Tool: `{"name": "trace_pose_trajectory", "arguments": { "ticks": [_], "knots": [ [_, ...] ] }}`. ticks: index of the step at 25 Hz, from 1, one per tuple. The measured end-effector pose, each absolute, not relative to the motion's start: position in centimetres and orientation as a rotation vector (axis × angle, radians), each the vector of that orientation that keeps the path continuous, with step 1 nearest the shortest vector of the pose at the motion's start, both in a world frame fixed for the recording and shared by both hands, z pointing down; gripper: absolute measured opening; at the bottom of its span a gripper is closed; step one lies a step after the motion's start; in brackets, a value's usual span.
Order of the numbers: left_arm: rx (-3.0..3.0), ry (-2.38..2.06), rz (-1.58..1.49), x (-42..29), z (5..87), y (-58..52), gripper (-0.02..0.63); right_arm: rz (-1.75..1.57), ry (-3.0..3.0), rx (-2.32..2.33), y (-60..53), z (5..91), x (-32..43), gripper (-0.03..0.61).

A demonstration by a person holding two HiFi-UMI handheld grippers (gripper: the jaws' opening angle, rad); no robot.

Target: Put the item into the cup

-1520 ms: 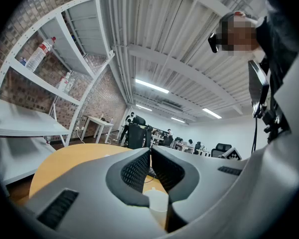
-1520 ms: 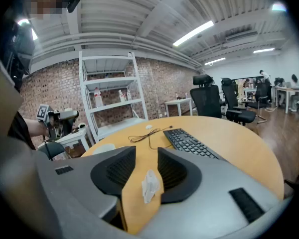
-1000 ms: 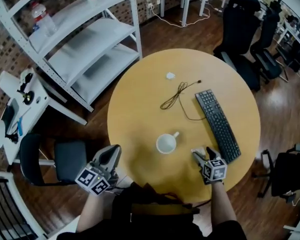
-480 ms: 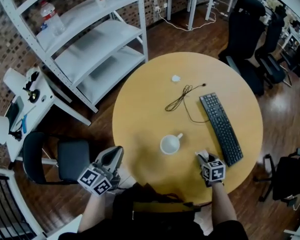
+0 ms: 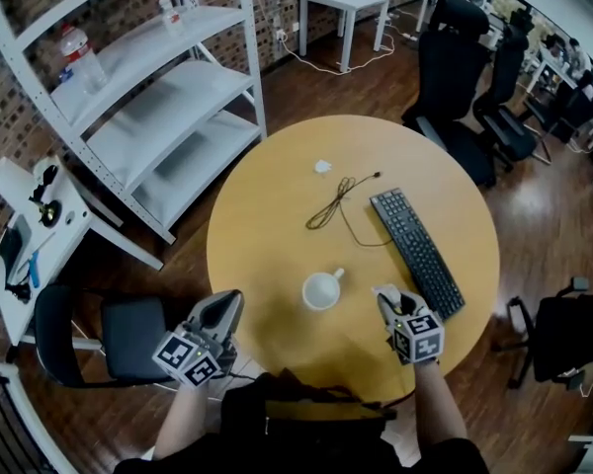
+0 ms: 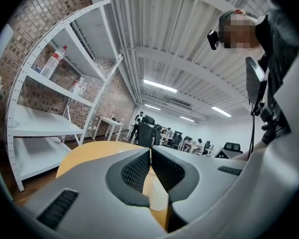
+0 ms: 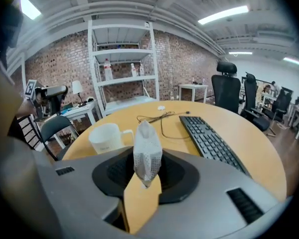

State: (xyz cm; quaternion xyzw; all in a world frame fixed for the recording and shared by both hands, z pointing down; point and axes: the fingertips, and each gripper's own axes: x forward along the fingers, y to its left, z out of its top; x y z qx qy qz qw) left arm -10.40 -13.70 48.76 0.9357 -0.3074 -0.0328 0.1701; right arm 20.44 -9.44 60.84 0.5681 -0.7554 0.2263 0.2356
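The item [image 7: 147, 151], a small white dotted piece crumpled to a point, stood upright in the lower middle of the right gripper view. It sat between the pads of our right claw [image 7: 147, 177]. That claw was closing on it, its jaws drawn narrow and pressing the item's lower part from both sides. Whether the item had left the bench [image 5: 267, 235] we could not tell.

In the head view the right claw sat at the lower right of the round bench. The cup [image 5: 322, 290] was just to its left, apart from it. The cup stood upright, its mouth open to the camera and its handle pointing to the upper right, and it looked empty.

The keyboard [image 5: 415, 250] lay just to the right of the claw. A loose black cable [image 5: 331, 205] was further up the frame. A small white scrap [image 5: 322, 166] lay near the bench's upper rim.

Our left claw [image 5: 223, 307] hung at the bench's lower-left rim, its jaws together with nothing between them.

We judged that the step in hand was the grasp, with the item not yet in the cup. The next move called for a firm pinch and a lift. Then the item needed a short carry leftward until it hung over the cup's mouth. Approaching from above seemed wise, so as not to knock the cup.
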Motion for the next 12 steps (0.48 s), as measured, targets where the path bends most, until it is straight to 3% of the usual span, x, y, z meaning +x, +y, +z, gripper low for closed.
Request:
{"name": "trace_pose_trajectory", "arguments": {
  "ticks": [6,12],
  "knots": [
    [2.655,-0.91,-0.116,-12.1,48.6,-13.1,0.005,0.486,-2.23,1.474,-12.8,54.1,15.4,0.12],
    [2.609,-1.006,-0.162,-15.5,48.9,-12.1,0.005,0.42,-2.303,1.289,-14.6,54.0,9.4,0.12]
  ]
}}
